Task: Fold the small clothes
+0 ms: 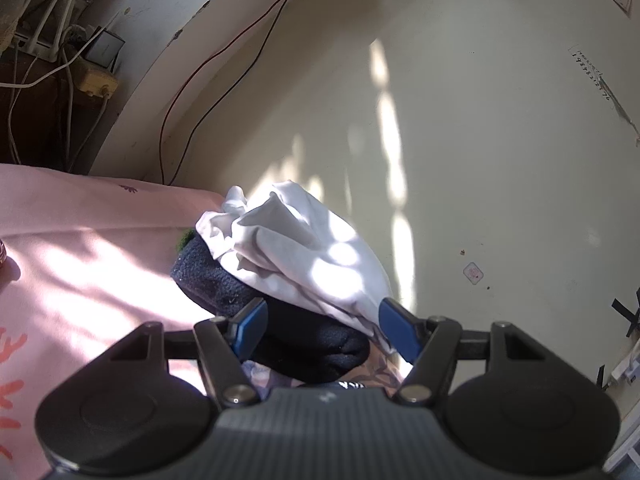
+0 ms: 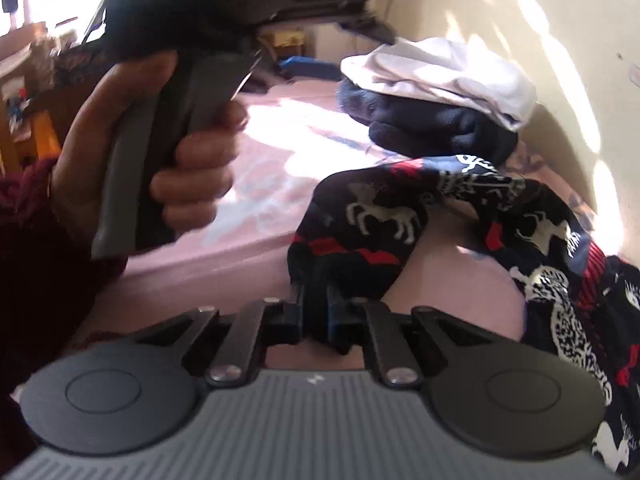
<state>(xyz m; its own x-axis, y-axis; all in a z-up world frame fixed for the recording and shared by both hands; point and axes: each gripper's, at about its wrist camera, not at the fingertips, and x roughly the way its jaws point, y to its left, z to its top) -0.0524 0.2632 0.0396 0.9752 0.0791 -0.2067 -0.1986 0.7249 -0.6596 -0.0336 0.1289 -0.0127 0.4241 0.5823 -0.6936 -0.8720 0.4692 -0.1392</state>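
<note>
On the pink bedsheet (image 1: 88, 248), against the wall, lies a crumpled white garment (image 1: 296, 248) on top of a dark navy fleece piece (image 1: 216, 280). My left gripper (image 1: 326, 328) is open just in front of this pile, with its blue pads to either side of the view of it and not pressing on it. In the right wrist view the same white garment (image 2: 440, 72) and navy fleece (image 2: 432, 128) lie further back. My right gripper (image 2: 316, 304) is shut on the edge of a dark patterned garment (image 2: 380, 216) with white animals and red patches, which trails off to the right.
A cream wall (image 1: 480, 140) rises right behind the pile. Cables (image 1: 224, 60) and a socket box (image 1: 96, 80) hang at the upper left. A person's hand (image 2: 120, 140) grips the other gripper's handle at the left of the right wrist view. Blurred clutter fills the far corner (image 2: 304, 52).
</note>
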